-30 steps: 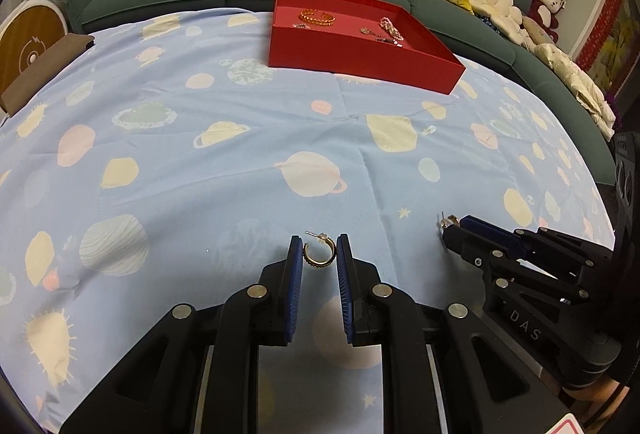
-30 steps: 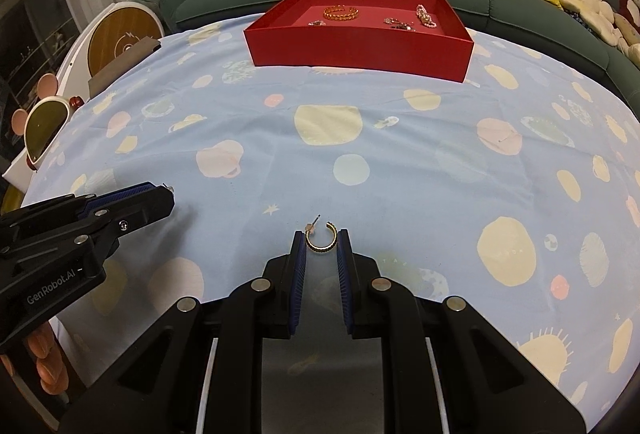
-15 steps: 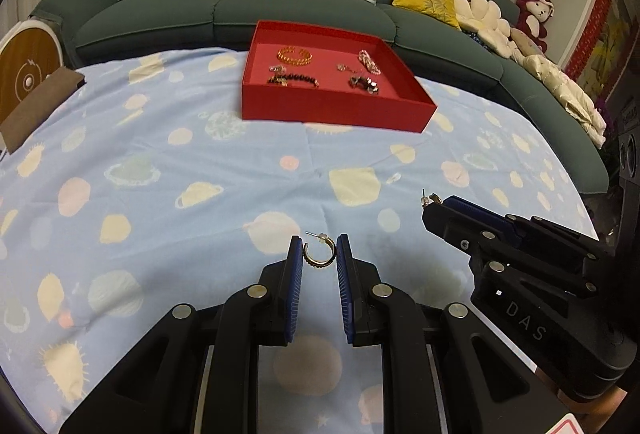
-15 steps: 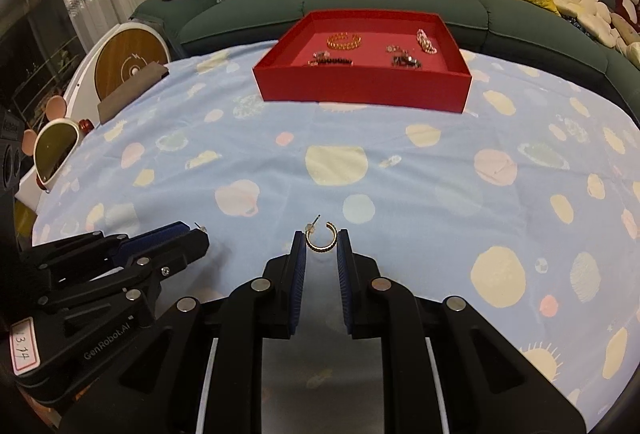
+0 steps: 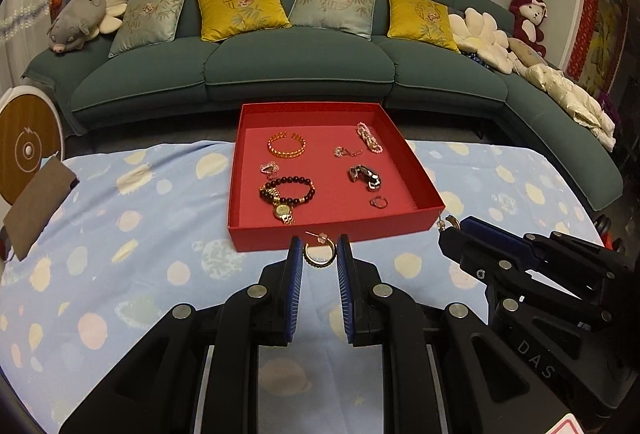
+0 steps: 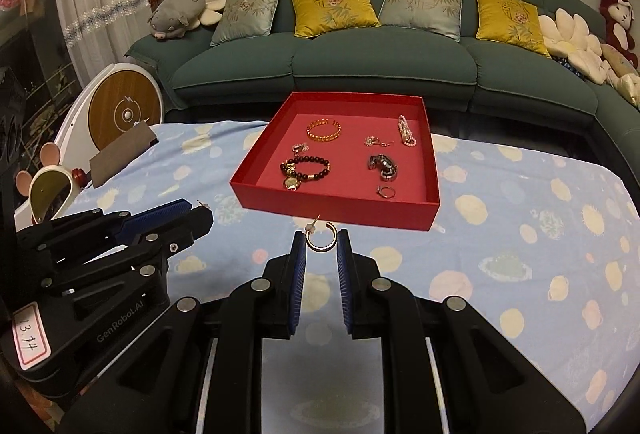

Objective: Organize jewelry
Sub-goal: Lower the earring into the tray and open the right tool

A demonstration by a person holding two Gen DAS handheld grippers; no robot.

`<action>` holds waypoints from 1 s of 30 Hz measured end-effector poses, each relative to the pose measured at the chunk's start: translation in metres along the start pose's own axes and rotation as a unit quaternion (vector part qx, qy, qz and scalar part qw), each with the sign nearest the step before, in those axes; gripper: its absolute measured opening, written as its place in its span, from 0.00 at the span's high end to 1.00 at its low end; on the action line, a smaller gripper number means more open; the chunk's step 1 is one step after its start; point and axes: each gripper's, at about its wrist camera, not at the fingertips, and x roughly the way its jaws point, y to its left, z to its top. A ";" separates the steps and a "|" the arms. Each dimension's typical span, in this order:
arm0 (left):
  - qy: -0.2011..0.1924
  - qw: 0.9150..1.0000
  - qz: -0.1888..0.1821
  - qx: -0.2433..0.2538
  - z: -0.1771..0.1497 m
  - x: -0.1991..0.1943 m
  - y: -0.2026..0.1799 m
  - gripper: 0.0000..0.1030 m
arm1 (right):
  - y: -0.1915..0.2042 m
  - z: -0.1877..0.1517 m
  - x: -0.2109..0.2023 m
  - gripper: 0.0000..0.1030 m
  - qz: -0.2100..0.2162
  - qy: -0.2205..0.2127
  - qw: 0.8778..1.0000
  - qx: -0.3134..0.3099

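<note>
Your left gripper (image 5: 319, 254) is closed on a gold hoop earring (image 5: 318, 254), pinched by its sides between the two blue pads, with the post pointing up and to the left. Your right gripper (image 6: 322, 243) is likewise closed on a second hoop earring (image 6: 321, 237), its open gap at the top. Both earrings hang clear above the table (image 5: 120, 234), which is covered with a pale blue planet-print cloth. In the left wrist view, the right gripper (image 5: 448, 230) appears to the right, just near of the tray's right near corner; in the right wrist view, the left gripper (image 6: 202, 212) appears to the left.

The red tray (image 5: 332, 230) lies on the far side of the table, just beyond both grippers. Inside it: an orange beaded bangle (image 5: 286, 145) far left, a pink chain bracelet (image 5: 370, 138) far right, a dark beaded bracelet (image 5: 294, 188) and a gold wristwatch (image 5: 283, 211) near left, a dark metallic link piece (image 5: 365, 177) right of centre, and a small ring (image 5: 379, 201) near right.

A green sofa (image 5: 300, 70) with yellow and grey cushions stands behind the table.
</note>
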 end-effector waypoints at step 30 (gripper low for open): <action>0.027 0.999 0.012 -0.028 0.078 0.154 0.028 0.85 | -0.078 0.088 0.141 0.85 -0.018 0.008 0.998 0.062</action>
